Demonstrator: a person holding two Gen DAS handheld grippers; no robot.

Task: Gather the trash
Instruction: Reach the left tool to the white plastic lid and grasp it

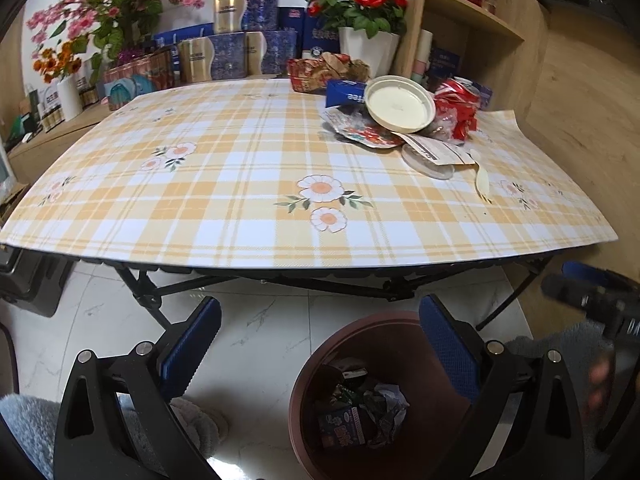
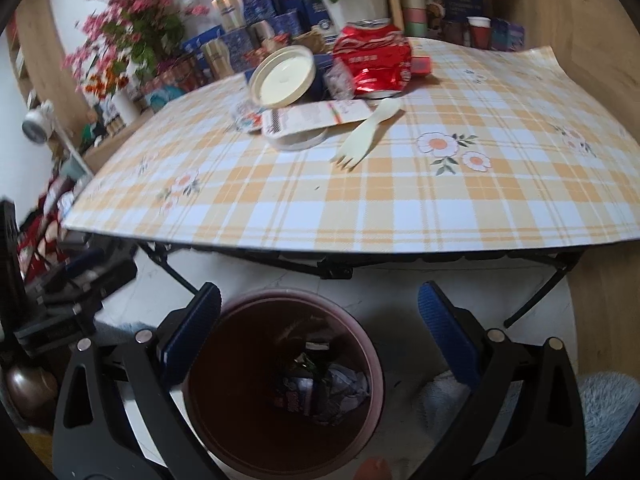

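Note:
A dark red bin (image 2: pixel 376 360) stands on the floor in front of the table, with crumpled wrappers (image 2: pixel 320 392) at its bottom. My right gripper (image 2: pixel 320 320) hangs open above the bin's mouth with nothing between its fingers. My left gripper (image 1: pixel 320 328) is also open and empty, left of the same bin (image 1: pixel 304 400). On the table's far side lies a trash heap: a cream lid (image 2: pixel 282 76), a crushed red can (image 2: pixel 374 60), a printed packet (image 2: pixel 316 118) and a pale spork (image 2: pixel 368 134). The lid (image 1: pixel 400 102) and spork (image 1: pixel 482 178) also show in the left wrist view.
The folding table (image 1: pixel 240 208) has a yellow plaid cloth and black crossed legs. Flower pots (image 1: pixel 368 46), blue and gold boxes (image 1: pixel 240 56) and wooden shelves (image 1: pixel 472 16) stand behind it. White marble floor lies below; a fluffy grey slipper (image 2: pixel 608 412) is near the bin.

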